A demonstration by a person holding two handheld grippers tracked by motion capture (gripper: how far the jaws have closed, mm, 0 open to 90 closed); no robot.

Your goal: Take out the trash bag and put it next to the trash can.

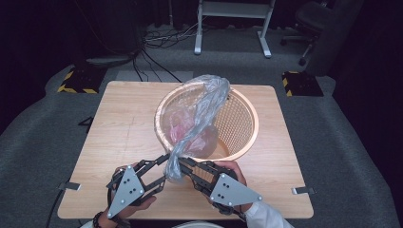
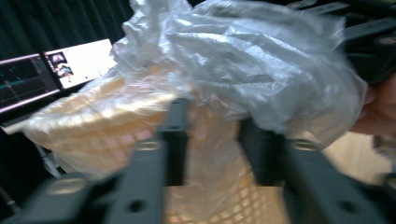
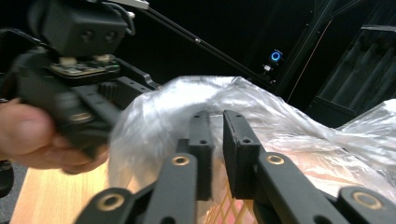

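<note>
A crumpled clear plastic bag (image 1: 199, 114) lies in a round cream mesh basket (image 1: 247, 137) and trails over its near rim, with something pink inside. Both grippers meet at the bag's bunched near end. My left gripper (image 1: 164, 160) stands with its jaws apart in the left gripper view (image 2: 212, 135), the bag's film (image 2: 243, 60) between them but not pinched. My right gripper (image 1: 183, 164) has its jaws almost together (image 3: 217, 126), closed on the bag's film (image 3: 154, 116). The left gripper's body (image 3: 70, 70) and its hand show close by at the left of the right gripper view.
The basket takes up the right middle of a square wooden table (image 1: 123, 123); bare wood lies to its left. Behind the table are floor cables, a white desk frame (image 1: 233, 28) and an office chair (image 1: 311, 19). Lit monitors (image 2: 56, 70) stand at the left of the left gripper view.
</note>
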